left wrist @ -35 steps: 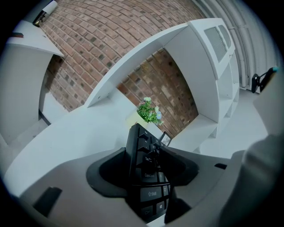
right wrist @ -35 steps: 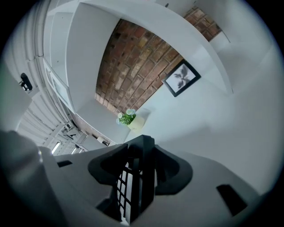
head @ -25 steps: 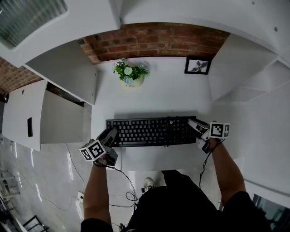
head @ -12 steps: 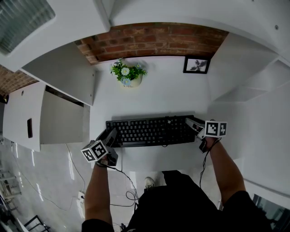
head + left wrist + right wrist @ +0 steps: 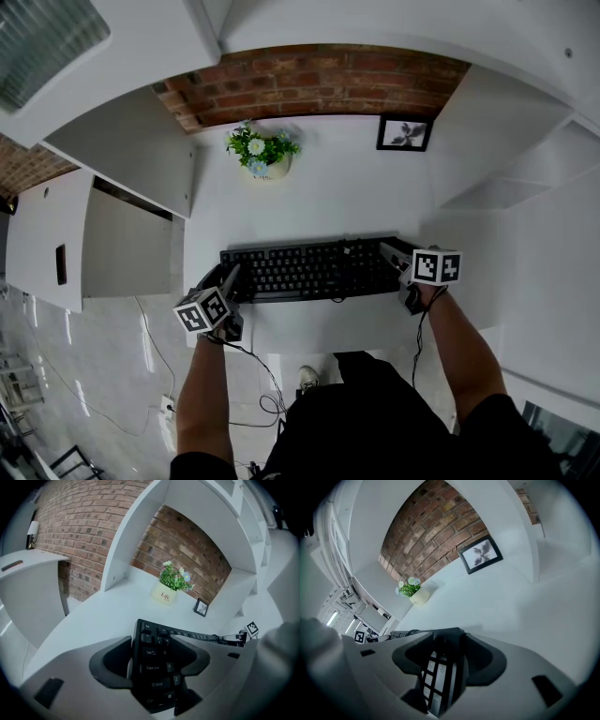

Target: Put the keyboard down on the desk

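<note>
The keyboard [image 5: 305, 270] lies level and square on the white surface [image 5: 328, 202]. Its left end reaches in between the jaws of the left gripper [image 5: 154, 679] and its right end in between the jaws of the right gripper [image 5: 443, 681]. It looks fully set down, with its long edge flat on the surface, so the step in hand is most likely the release.

To do that well, each gripper should open clear of the keyboard's top and underside. It should then draw straight outward along the keyboard's length, away from the other gripper, without lifting or twisting, so the board does not slide or tip up.

The right gripper stands at its widest. The keyboard's end is between its jaws, but dark gaps show on both sides, so it seems to have let go. The left gripper's jaws look closed on the other end, one pad over the keys and one against the underside. Beyond both grippers, well apart from the keyboard, stand a potted plant [image 5: 262, 155] and a picture frame [image 5: 405, 133].
</note>
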{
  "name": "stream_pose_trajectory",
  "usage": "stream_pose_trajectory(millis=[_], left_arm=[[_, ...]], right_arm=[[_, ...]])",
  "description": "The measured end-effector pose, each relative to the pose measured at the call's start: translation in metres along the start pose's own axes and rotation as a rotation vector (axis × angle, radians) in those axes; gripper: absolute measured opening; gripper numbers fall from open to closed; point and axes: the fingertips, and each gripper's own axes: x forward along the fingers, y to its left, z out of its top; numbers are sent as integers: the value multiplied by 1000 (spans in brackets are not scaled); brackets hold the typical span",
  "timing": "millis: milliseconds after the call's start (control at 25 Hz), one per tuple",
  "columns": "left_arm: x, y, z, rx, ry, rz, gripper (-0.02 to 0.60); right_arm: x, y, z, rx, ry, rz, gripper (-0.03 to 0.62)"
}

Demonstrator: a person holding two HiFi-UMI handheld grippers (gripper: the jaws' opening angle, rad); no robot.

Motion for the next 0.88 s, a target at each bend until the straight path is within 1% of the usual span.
stream_pose_trajectory(millis=[120,240,280,360,480,600,640,680,720,800,880], left_arm=[[-1,-1,2,46,3,26,265],[-3,-2,4,54,-5,35,262],[-5,-1,5,58,-12,43,260],[-8,1,6,65,-22,58,233],[-14,0,8,75,-37,57,227],[-21,-4,13,82,-61,51,221],[-24,-6,15,86,-71,49,215],[-28,-8,17,92,-82,47,207],[-33,-10,20,101,-95,48,198],[-43,-16,27,122,-124,47,187],[-53,-24,31,144,-152,30,166]], right_arm=[[-1,1,1,-6,-3,-11,216],[-3,-1,1,-25,-10,-34,216],[-4,-1,1,-44,-12,-47,216],[-5,-1,2,-97,-17,-78,218],[-10,-2,3,-174,-28,-121,218],[-19,0,7,-215,-69,-156,216],[-24,1,10,-225,-93,-170,203],[-30,3,14,-239,-122,-185,174],[-37,6,18,-255,-153,-198,134],[-49,14,26,-283,-213,-202,33],[-58,29,29,-294,-259,-173,21]])
